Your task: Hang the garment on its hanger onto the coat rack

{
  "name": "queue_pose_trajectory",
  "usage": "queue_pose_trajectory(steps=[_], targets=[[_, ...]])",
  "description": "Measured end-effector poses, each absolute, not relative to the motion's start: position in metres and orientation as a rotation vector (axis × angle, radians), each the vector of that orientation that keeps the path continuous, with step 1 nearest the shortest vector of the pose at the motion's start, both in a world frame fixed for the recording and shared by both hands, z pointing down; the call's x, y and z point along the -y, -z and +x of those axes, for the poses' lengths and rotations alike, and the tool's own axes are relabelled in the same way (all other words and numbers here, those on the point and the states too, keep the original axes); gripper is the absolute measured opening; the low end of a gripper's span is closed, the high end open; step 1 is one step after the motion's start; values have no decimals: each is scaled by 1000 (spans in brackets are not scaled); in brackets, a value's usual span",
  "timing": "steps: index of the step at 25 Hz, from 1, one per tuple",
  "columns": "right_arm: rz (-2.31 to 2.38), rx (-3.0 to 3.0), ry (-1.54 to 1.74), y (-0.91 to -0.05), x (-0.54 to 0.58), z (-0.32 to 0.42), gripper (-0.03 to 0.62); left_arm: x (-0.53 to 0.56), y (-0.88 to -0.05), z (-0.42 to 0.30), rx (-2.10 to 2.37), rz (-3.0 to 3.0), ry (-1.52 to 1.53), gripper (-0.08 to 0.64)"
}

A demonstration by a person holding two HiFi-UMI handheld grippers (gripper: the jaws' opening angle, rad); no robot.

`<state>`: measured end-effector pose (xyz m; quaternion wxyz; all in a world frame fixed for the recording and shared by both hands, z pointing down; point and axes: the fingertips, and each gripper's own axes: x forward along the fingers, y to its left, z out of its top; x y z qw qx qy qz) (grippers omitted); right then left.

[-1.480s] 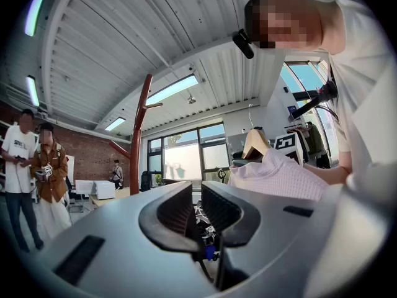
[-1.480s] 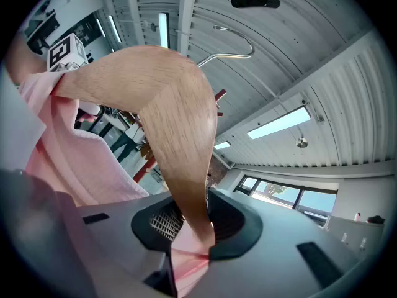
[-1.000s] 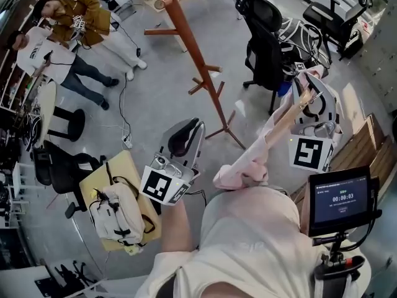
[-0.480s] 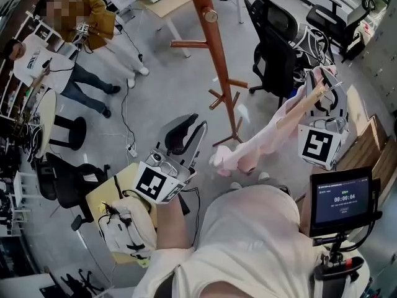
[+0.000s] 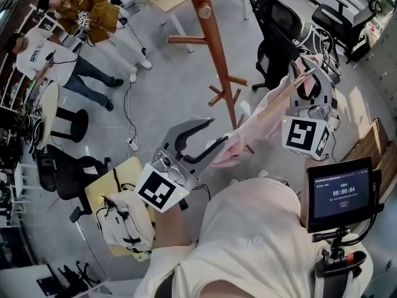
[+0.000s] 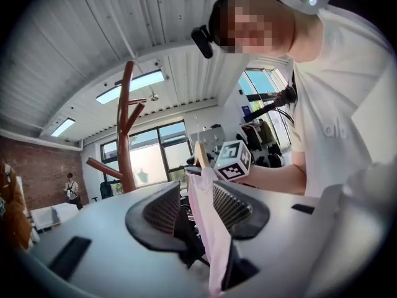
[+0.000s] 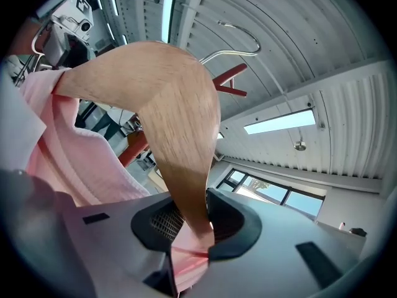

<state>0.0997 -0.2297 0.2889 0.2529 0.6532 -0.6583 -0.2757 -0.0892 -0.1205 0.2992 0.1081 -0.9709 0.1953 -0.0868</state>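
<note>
A pink garment (image 5: 260, 120) hangs on a wooden hanger (image 5: 286, 94) with a metal hook (image 7: 239, 37). My right gripper (image 5: 308, 83) is shut on one end of the hanger (image 7: 177, 123), with pink cloth (image 7: 68, 148) pinched beside it. My left gripper (image 5: 217, 133) is lower and to the left, its jaws opening. The garment's lower edge (image 6: 208, 228) lies between them against the right pad, and a gap shows at the left pad. The brown wooden coat rack (image 5: 216, 61) stands just beyond both grippers, with pegs (image 5: 186, 40) sticking out.
Black office chairs (image 5: 279, 36) stand right of the rack. Two people (image 5: 68, 30) are at the far left. A white bag (image 5: 121, 219) lies on a yellow stool below my left gripper. A small screen (image 5: 338, 194) sits at the lower right. A cable (image 5: 127, 104) trails on the floor.
The left gripper's jaws have gone from shut to wide apart and have moved right, up to the garment's lower edge. The right gripper has carried the hanger slightly left, toward the rack.
</note>
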Motion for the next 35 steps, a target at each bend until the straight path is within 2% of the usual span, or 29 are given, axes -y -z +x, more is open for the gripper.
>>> queue_pose_trajectory(steps=[6,13,27,29,31,35], targets=[[1714,1791,794,-289,229,79,89,99,-309,-75,-502,-2756,392,162],[1678,1831,799,-280,234,61,89,105,-319,-74,-558,-2727,480,216],[1632,1838,899,-254,235,35,89,123,-325,-88,-774,-2779,486,212],[1624,1836,917,-248,237,31,89,125,-321,-92,-780,-2764,495,181],[1610,1833,929,-240,239,26,89,126,-313,-94,-787,-2734,484,94],[1577,1826,933,-225,247,18,89,135,-298,-101,-823,-2766,428,76]])
